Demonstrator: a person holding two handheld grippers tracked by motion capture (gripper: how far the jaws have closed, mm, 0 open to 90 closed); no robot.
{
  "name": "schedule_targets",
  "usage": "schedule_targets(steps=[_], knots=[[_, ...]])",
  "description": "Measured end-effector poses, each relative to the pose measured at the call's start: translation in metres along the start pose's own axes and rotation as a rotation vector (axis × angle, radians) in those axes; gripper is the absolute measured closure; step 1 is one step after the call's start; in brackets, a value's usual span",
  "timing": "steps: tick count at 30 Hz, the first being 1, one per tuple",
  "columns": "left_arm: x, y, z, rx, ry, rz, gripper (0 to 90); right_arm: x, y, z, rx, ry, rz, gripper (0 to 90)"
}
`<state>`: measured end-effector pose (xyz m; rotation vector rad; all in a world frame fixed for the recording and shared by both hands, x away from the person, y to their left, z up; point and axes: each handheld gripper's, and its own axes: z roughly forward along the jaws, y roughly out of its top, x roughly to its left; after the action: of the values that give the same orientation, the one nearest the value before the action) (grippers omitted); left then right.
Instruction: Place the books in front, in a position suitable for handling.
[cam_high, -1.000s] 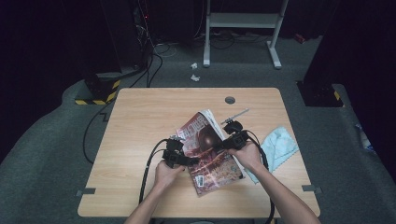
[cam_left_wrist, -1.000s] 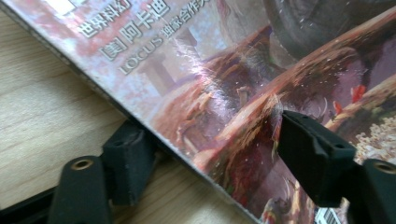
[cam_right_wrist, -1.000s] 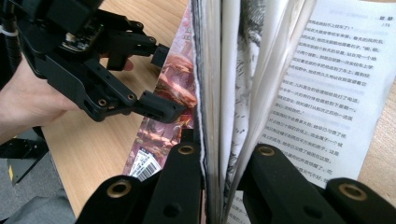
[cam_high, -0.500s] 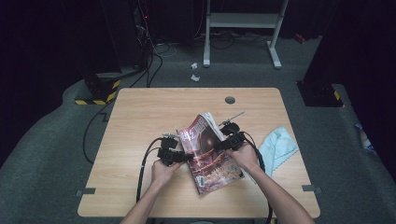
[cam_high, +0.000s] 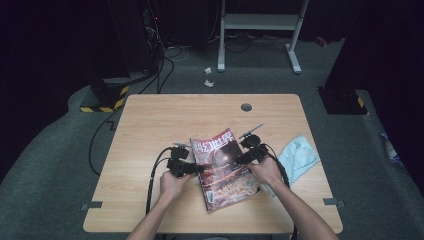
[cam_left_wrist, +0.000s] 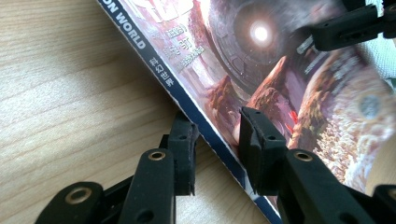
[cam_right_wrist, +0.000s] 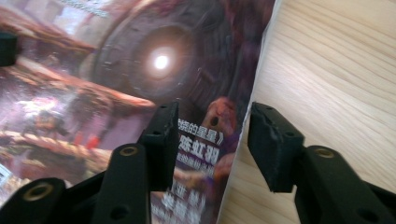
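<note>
The left gripper (cam_high: 196, 168) sits at the magazine's (cam_high: 224, 167) spine edge, jaws parted — one pad on the wood, one over the cover, the bound edge running between them and not pinched. The magazine lies closed, cover up, a little right of the middle of the tabletop (cam_high: 150, 120), nearer its near edge, turned askew. The right gripper (cam_high: 240, 161) straddles the opposite, open edge, its jaws likewise spread and gripping nothing. Closing looks done; what seems left is squaring it up or letting go. A blue cloth (cam_high: 298, 157) lies by the right edge.
</note>
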<state>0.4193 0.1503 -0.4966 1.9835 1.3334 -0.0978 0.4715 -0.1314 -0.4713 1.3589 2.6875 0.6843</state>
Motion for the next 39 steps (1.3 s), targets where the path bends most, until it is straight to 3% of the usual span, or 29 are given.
schedule_targets(steps=[3, 7, 9, 15, 17, 20, 25, 33, 37, 39], knots=[[0.0, 0.001, 0.0, -0.002, 0.001, -0.011, 66.9, -0.014, -0.006, -0.008, -0.024, -0.015, 0.033, 53.7], [0.0, 0.001, 0.001, 0.003, 0.005, -0.018, 66.4, -0.023, -0.01, -0.01, 0.009, -0.077, 0.028, 71.6], [0.0, 0.001, 0.001, 0.003, 0.006, -0.017, 66.2, -0.025, -0.011, -0.006, 0.039, -0.083, 0.013, 77.9], [-0.001, 0.001, 0.001, 0.0, 0.017, -0.009, 63.9, -0.013, -0.008, 0.009, 0.103, -0.061, -0.021, 89.1], [-0.002, 0.0, 0.001, 0.007, 0.027, -0.008, 60.6, -0.009, -0.007, 0.012, 0.106, -0.083, -0.039, 89.6], [-0.001, 0.0, 0.002, 0.009, 0.025, -0.009, 58.2, -0.009, -0.007, 0.012, 0.109, -0.064, -0.014, 89.6], [-0.002, 0.002, 0.003, -0.01, -0.006, -0.025, 56.1, -0.006, -0.009, 0.012, 0.105, -0.058, -0.017, 89.7], [-0.002, 0.002, 0.001, -0.024, 0.01, -0.033, 53.2, 0.001, -0.011, 0.013, 0.101, -0.028, 0.006, 89.7], [-0.004, 0.002, 0.002, -0.027, 0.025, -0.016, 51.1, 0.004, -0.011, 0.013, 0.095, -0.026, 0.004, 89.7], [-0.008, 0.006, 0.003, -0.005, 0.047, 0.01, 50.6, 0.005, -0.011, 0.014, 0.095, -0.024, 0.008, 89.8]])
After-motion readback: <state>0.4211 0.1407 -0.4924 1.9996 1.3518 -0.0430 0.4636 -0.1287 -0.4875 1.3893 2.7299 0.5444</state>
